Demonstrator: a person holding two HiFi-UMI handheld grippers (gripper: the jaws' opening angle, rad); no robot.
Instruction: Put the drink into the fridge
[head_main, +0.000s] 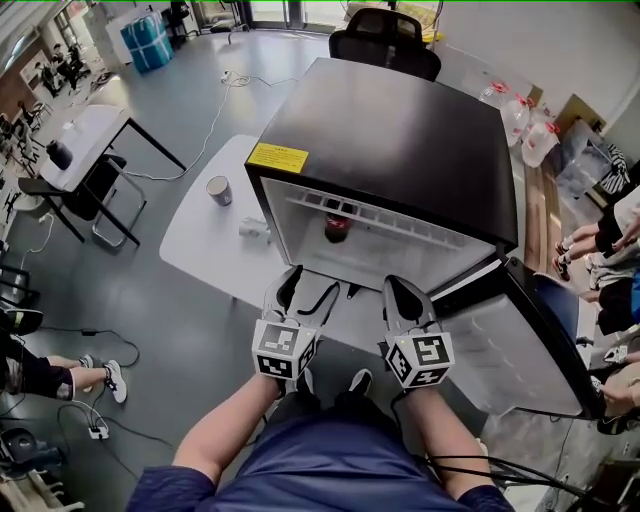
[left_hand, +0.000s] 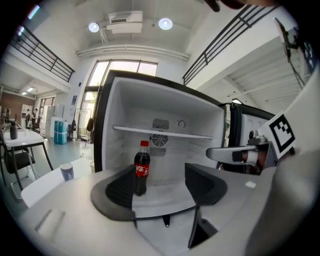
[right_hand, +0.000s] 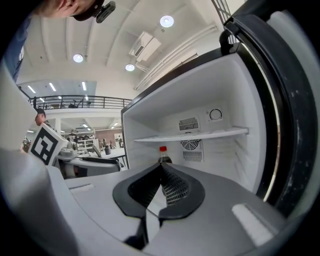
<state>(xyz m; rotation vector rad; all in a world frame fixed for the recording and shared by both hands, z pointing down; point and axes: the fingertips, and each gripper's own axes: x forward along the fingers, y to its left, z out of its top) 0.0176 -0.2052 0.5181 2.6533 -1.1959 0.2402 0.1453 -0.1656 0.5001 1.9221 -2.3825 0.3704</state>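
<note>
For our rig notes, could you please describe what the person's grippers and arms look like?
Both the left gripper and right gripper have light grey bodies, curved black jaws ribbed on the inside, and a white cube printed with black square markers. Black cables trail beside the person's right arm. The person wears a dark blue short-sleeved top.

1. Bright, even indoor light; ceiling lamps (left_hand: 94, 27) burn white in both gripper views.
2. Windows (left_hand: 122, 75) behind the fridge (left_hand: 165, 110) are blown out.
3. Fisheye bending curves lines toward every edge; the gripper views' corners go black.
4. The left tool (left_hand: 162, 186), close to its lens, looks soft; the fridge interior is sharp.
5. Shadows on the floor (head_main: 150, 300) are faint and soft-edged.
</note>
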